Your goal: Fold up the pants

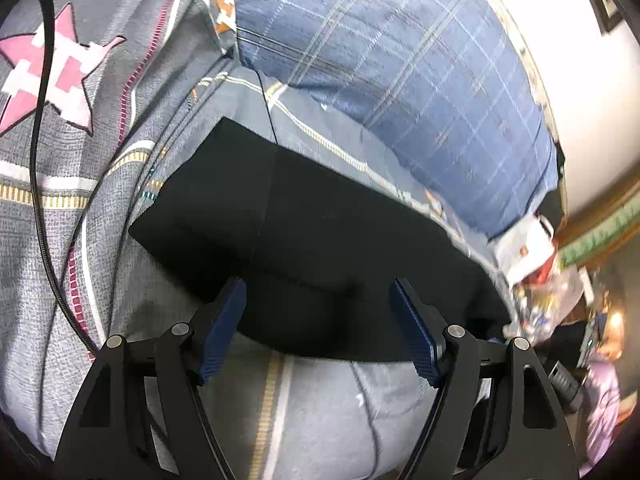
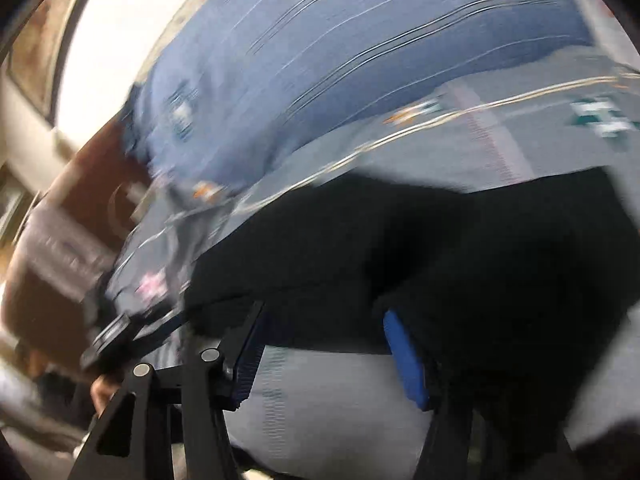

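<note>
Pants: a folded black fabric pair of pants (image 1: 304,240) lies flat as a compact, roughly rectangular bundle on the bed cover, with a straight fold line across its top layer in the left wrist view.
Pants, right wrist view: the same black pants (image 2: 460,248) fill the lower right of the blurred picture, bunched and uneven at their near edge.
Bed cover: a grey woven cover (image 1: 52,240) with yellow and magenta stitched stripes and a pink-and-white star patch carries the pants; the pants sit toward its far side, just short of the pillow.
Pillow: a blue plaid fabric pillow (image 1: 400,60) lies along the far edge of the cover, just beside the pants' far edge.
Cable: a thin black cable (image 1: 40,160) runs over the cover near its left edge, well apart from the pants.
Left gripper: the black two-finger left gripper (image 1: 320,328) with blue pads hovers over the near edge of the pants, jaws spread wide, nothing pressed between the pads.
Right gripper: the black right gripper (image 2: 324,352) with blue pads stands with its jaws apart at the near edge of the pants; the right pad sits against a dark fold of cloth, the left pad is clear of it, so no grip shows.
Clutter: blurred white and red bags (image 1: 532,248) lie beyond the cover's right edge.
</note>
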The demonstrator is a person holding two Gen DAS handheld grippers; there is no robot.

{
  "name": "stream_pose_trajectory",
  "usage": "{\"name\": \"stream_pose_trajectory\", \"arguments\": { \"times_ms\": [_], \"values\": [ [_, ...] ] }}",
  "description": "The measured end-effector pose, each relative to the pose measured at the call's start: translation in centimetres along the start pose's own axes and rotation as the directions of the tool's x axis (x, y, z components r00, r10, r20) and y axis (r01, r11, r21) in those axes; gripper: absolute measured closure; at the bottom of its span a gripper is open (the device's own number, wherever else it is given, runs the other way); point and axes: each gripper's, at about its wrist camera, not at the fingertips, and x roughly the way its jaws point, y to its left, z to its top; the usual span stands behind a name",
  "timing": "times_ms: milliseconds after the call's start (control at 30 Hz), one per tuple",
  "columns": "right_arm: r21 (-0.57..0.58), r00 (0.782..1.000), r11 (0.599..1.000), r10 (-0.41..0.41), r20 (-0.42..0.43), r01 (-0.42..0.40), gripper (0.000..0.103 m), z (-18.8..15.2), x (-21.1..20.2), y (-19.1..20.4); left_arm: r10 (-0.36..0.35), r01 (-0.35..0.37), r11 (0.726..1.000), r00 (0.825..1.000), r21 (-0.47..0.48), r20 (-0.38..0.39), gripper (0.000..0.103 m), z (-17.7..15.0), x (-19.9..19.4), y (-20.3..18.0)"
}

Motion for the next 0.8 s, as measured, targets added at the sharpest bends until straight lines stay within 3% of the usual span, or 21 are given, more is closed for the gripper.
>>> {"name": "stream_pose_trajectory", "arguments": {
  "times_ms": [133, 267, 567, 633, 667, 700, 733, 800],
  "values": [
    [-0.003, 0.985, 0.986, 0.165, -0.050, -0.166, 0.045, 0.0, 4.2, 2.1, -0.019, 0.019, 0.999, 1.000, -0.044, -0.007, 0.027, 0.3, 0.8, 0.0],
    [0.021, 0.987, 0.991, 0.137, -0.085, -0.135, 0.045, -0.5, 6.8, 2.6, -0.021, 0.019, 0.997, 1.000, -0.073, -0.021, 0.027, 0.2, 2.0, -0.1],
    [0.210, 0.986, 0.963, 0.165, 0.022, -0.166, 0.047, 0.4, 7.8, -0.8, -0.025, 0.022, 0.993, 0.999, -0.117, -0.024, 0.027, 1.2, 4.3, -0.4],
    [0.221, 0.986, 0.961, 0.158, 0.051, -0.165, 0.069, 0.8, 8.2, -0.9, -0.039, 0.036, 0.991, 0.999, -0.127, -0.016, 0.027, 1.4, 4.2, -0.4],
    [0.220, 0.987, 0.962, 0.148, 0.062, -0.158, 0.086, 1.0, 8.2, -0.9, -0.048, 0.046, 0.991, 0.999, -0.127, -0.007, 0.028, 1.4, 4.1, -0.4],
    [0.219, 0.985, 0.961, 0.158, 0.072, -0.170, 0.097, 1.1, 7.8, -0.9, -0.053, 0.054, 0.991, 0.999, -0.124, 0.010, 0.040, 1.5, 3.7, -0.5],
    [0.208, 0.981, 0.960, 0.174, 0.086, -0.189, 0.097, 1.2, 7.3, -0.6, -0.054, 0.056, 0.992, 0.998, -0.112, 0.020, 0.057, 1.6, 3.4, -0.6],
    [0.133, 0.977, 0.972, 0.179, 0.116, -0.194, 0.098, 1.3, 5.4, 0.7, -0.043, 0.045, 0.997, 0.998, -0.062, 0.038, 0.075, 1.7, 2.7, -1.2]
  ]
}}
